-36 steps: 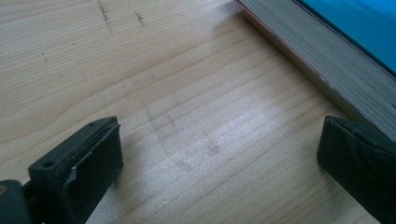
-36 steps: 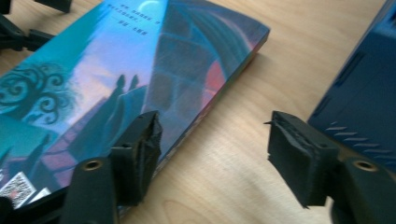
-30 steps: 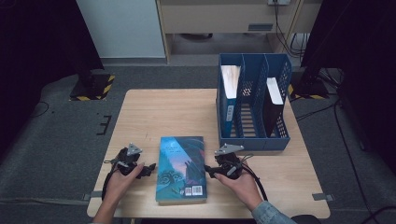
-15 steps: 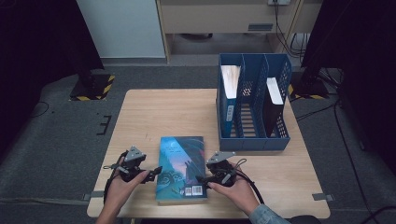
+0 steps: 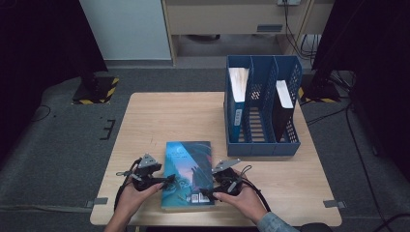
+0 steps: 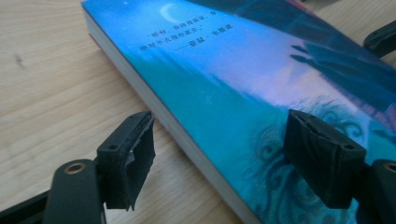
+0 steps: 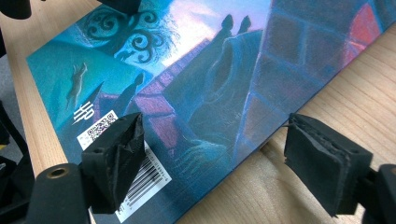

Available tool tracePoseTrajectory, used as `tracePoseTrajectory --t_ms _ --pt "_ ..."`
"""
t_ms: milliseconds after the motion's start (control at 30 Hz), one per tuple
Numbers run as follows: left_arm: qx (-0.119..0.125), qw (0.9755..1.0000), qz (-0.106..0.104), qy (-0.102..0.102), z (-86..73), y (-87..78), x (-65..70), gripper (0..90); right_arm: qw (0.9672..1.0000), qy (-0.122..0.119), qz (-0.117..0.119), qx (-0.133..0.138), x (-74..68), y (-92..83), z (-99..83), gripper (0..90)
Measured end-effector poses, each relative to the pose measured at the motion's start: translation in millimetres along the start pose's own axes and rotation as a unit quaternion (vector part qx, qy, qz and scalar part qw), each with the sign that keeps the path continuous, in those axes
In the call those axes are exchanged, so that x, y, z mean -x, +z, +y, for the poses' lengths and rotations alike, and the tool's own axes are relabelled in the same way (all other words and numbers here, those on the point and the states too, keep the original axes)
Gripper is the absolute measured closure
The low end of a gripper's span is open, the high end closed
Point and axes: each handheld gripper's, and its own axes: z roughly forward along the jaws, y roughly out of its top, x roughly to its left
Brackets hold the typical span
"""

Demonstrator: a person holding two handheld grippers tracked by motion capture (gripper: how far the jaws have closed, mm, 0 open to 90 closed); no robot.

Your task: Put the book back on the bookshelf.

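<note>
A blue-green paperback (image 5: 187, 166) lies flat, back cover up, near the table's front edge. My left gripper (image 5: 167, 181) straddles its left edge: in the left gripper view (image 6: 219, 154) one jaw is over the wood beside the page edge and the other over the cover (image 6: 224, 84). Its jaws have just been closing, and neither pad presses the book. My right gripper (image 5: 208, 193) straddles the right edge. In the right gripper view (image 7: 219, 158) one jaw hovers by the barcode on the cover (image 7: 196, 70) and the other over the table. Its jaws have just been opening.
A blue three-slot file holder (image 5: 263, 145) stands at the table's right back. It holds a blue book (image 5: 237, 96) in the left slot and a dark book (image 5: 281, 101) in the right slot. Bare wooden table (image 5: 159, 116) lies behind and left of the paperback.
My left hand has moved right, bringing its jaws over the book's left edge. My right hand has stayed at the book's right edge, and its jaws stand wider apart.
</note>
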Motion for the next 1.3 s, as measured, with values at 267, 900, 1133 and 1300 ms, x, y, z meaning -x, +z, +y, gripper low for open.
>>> tracePoseTrajectory --t_ms 267,900,1133,1300 --pt "0.005 0.9997 -0.019 -0.012 -1.5 1.8 -3.8 31.7 0.9999 -0.009 -0.012 -0.002 -6.9 0.6 1.7 20.8" --pt "0.016 0.9992 -0.018 -0.031 -4.2 3.9 -10.1 29.1 0.9964 0.046 0.070 -0.015 5.2 16.3 -3.7 7.5" --pt "0.017 0.9988 -0.024 -0.039 -5.4 4.6 -11.5 28.6 0.9958 0.042 0.081 -0.008 7.8 18.0 -4.4 6.2" --pt "0.012 0.9992 -0.023 -0.032 -3.3 5.2 -10.4 28.2 0.9955 0.047 0.082 0.006 8.5 18.4 -7.0 6.1"
